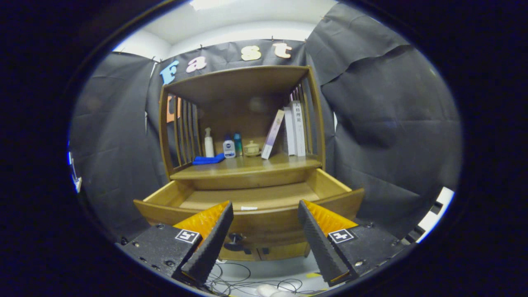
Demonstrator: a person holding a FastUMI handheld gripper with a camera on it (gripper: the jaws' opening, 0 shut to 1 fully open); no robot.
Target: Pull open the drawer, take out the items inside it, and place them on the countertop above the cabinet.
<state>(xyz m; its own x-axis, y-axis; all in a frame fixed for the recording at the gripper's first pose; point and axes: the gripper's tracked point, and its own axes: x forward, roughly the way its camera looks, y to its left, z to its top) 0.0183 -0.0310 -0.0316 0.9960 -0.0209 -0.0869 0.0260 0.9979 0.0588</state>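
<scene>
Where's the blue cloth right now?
In the gripper view the blue cloth lies on the countertop at its left end, just before the white spray bottle, beyond the open drawer and open gripper.

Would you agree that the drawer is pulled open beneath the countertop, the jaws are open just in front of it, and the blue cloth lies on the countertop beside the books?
Not quite. In the gripper view the blue cloth lies at the far end from the books, beside the white spray bottle. The rest holds: the drawer is pulled open beneath the countertop, and the gripper has its jaws open just in front of it.
</scene>
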